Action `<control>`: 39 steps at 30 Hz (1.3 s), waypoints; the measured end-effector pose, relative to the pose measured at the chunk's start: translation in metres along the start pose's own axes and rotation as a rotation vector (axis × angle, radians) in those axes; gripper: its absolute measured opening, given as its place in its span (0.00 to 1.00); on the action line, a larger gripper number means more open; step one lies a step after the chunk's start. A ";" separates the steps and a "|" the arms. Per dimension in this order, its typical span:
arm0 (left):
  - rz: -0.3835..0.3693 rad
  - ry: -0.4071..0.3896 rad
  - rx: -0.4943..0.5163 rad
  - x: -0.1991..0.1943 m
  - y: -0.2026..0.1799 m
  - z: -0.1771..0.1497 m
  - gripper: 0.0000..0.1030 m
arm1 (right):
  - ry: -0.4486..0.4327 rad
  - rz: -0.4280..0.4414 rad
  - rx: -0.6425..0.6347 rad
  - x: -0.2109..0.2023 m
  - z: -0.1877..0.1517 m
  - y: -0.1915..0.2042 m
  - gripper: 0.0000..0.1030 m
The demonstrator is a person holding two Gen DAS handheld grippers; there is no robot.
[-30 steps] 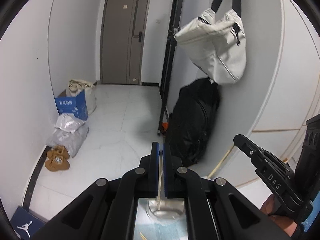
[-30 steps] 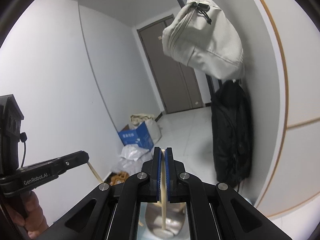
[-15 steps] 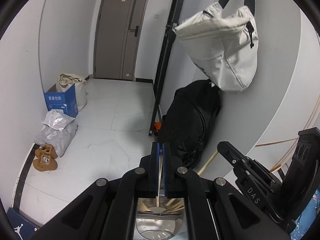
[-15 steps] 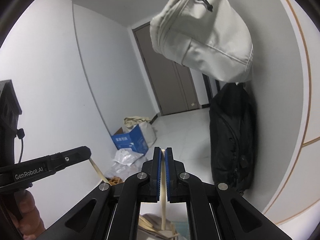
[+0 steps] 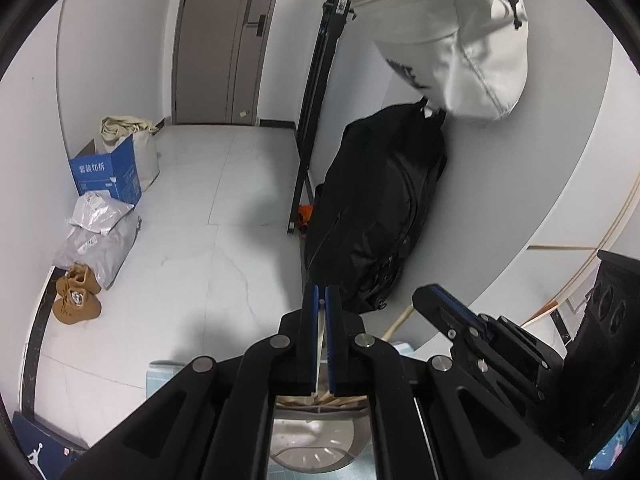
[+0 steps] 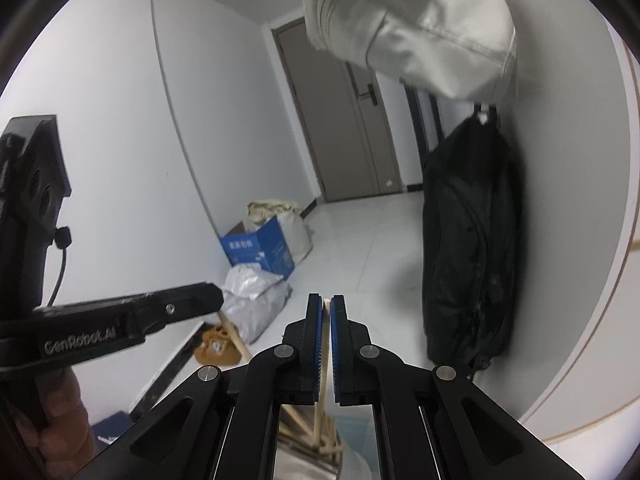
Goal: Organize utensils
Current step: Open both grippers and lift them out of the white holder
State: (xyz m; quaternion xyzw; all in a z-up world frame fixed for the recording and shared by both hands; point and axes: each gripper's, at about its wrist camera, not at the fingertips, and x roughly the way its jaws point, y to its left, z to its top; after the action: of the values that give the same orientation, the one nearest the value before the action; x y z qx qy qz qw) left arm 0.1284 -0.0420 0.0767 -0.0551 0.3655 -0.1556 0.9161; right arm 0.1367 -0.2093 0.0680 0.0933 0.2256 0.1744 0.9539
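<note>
My left gripper (image 5: 320, 300) is shut on a thin wooden chopstick (image 5: 319, 360) that hangs down toward a round metal holder (image 5: 316, 440) below it, with several wooden sticks (image 5: 340, 400) inside. My right gripper (image 6: 326, 304) is shut on another wooden chopstick (image 6: 322, 392), above the same sticks (image 6: 296, 420) and holder. The right gripper (image 5: 480, 328) shows at the right of the left wrist view with its stick (image 5: 398, 322). The left gripper (image 6: 132, 320) shows at the left of the right wrist view with its stick (image 6: 234, 338).
Both grippers stand over a pale blue mat (image 5: 160, 376) at a table edge, above a white tiled floor (image 5: 200, 240). A black bag (image 5: 380, 208) and a hanging white bag (image 5: 460, 40) are against the right wall. A blue box (image 5: 106, 174), grey parcels (image 5: 96, 236) and brown shoes (image 5: 76, 300) lie left.
Both views have tilted downward and moved closer to the bags. The metal holder with sticks has come into view under the left gripper. Both grippers stay shut on their chopsticks.
</note>
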 end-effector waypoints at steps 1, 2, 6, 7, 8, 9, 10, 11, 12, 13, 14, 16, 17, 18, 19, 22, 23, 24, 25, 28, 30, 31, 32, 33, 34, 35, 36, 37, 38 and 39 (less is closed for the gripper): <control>-0.006 0.013 0.003 0.002 0.000 -0.002 0.00 | 0.015 0.004 -0.003 0.001 -0.005 0.000 0.03; -0.009 0.030 0.011 0.005 0.000 -0.004 0.00 | 0.028 0.005 -0.007 0.003 -0.009 0.001 0.03; -0.026 0.086 0.023 0.014 -0.002 -0.020 0.00 | 0.092 0.018 -0.005 0.010 -0.024 -0.001 0.03; -0.040 0.101 0.019 0.015 -0.001 -0.023 0.00 | 0.101 0.022 -0.004 0.010 -0.027 -0.001 0.03; -0.059 0.119 0.013 0.017 -0.001 -0.026 0.00 | 0.117 0.029 -0.002 0.011 -0.030 -0.002 0.03; -0.072 0.132 0.010 0.018 0.000 -0.028 0.00 | 0.126 0.031 0.003 0.011 -0.032 -0.003 0.04; -0.069 0.143 0.006 0.018 0.000 -0.029 0.00 | 0.132 0.034 0.005 0.011 -0.034 -0.003 0.06; -0.055 0.143 0.004 0.017 0.001 -0.029 0.00 | 0.138 0.039 0.007 0.009 -0.035 -0.003 0.06; -0.043 0.142 0.001 0.015 0.002 -0.028 0.00 | 0.141 0.041 0.013 0.007 -0.036 -0.004 0.06; -0.037 0.136 -0.010 0.012 0.003 -0.027 0.00 | 0.142 0.043 0.025 0.004 -0.036 -0.005 0.08; -0.037 0.122 -0.033 0.005 0.007 -0.026 0.00 | 0.144 0.050 0.036 0.000 -0.036 -0.007 0.10; -0.034 0.106 -0.060 -0.002 0.010 -0.024 0.06 | 0.134 0.047 0.053 -0.010 -0.037 -0.009 0.19; -0.027 0.095 -0.074 -0.008 0.012 -0.024 0.20 | 0.126 0.040 0.058 -0.016 -0.037 -0.009 0.24; -0.017 0.081 -0.084 -0.013 0.014 -0.027 0.28 | 0.119 0.039 0.062 -0.020 -0.038 -0.010 0.25; -0.006 0.055 -0.098 -0.021 0.015 -0.028 0.44 | 0.116 0.037 0.066 -0.025 -0.039 -0.009 0.26; 0.011 0.011 -0.117 -0.033 0.016 -0.035 0.51 | 0.120 0.030 0.062 -0.037 -0.042 -0.008 0.28; 0.027 0.007 -0.116 -0.037 0.015 -0.037 0.51 | 0.119 0.030 0.060 -0.041 -0.043 -0.006 0.30; 0.039 0.003 -0.115 -0.039 0.015 -0.039 0.51 | 0.116 0.029 0.057 -0.045 -0.045 -0.004 0.32; 0.044 -0.002 -0.115 -0.042 0.013 -0.041 0.51 | 0.110 0.028 0.055 -0.049 -0.046 -0.003 0.35; 0.081 -0.025 -0.118 -0.050 0.013 -0.049 0.51 | 0.096 0.037 0.049 -0.061 -0.049 0.005 0.37; 0.094 -0.035 -0.115 -0.054 0.013 -0.054 0.51 | 0.089 0.039 0.044 -0.069 -0.053 0.011 0.39; 0.098 -0.035 -0.118 -0.056 0.015 -0.056 0.51 | 0.085 0.037 0.042 -0.071 -0.054 0.013 0.39; 0.106 -0.027 -0.122 -0.057 0.015 -0.060 0.52 | 0.080 0.037 0.040 -0.074 -0.055 0.015 0.41; 0.110 -0.023 -0.123 -0.057 0.016 -0.060 0.52 | 0.077 0.037 0.039 -0.076 -0.058 0.016 0.42; 0.120 -0.019 -0.123 -0.057 0.016 -0.064 0.52 | 0.075 0.036 0.038 -0.079 -0.060 0.018 0.44; 0.128 -0.018 -0.123 -0.059 0.017 -0.066 0.52 | 0.074 0.034 0.038 -0.080 -0.062 0.019 0.45; 0.136 -0.018 -0.122 -0.060 0.017 -0.069 0.52 | 0.074 0.032 0.035 -0.082 -0.064 0.021 0.46; 0.142 -0.018 -0.121 -0.061 0.017 -0.072 0.52 | 0.075 0.031 0.033 -0.084 -0.065 0.023 0.47; 0.147 -0.015 -0.120 -0.062 0.017 -0.076 0.53 | 0.075 0.029 0.031 -0.086 -0.068 0.025 0.50; 0.152 -0.012 -0.120 -0.062 0.017 -0.079 0.53 | 0.074 0.027 0.030 -0.087 -0.070 0.026 0.52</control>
State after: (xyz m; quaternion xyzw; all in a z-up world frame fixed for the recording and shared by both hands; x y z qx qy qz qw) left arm 0.0359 -0.0048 0.0561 -0.0828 0.3718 -0.0635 0.9224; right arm 0.0238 -0.2109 0.0481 0.1040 0.2622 0.1873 0.9409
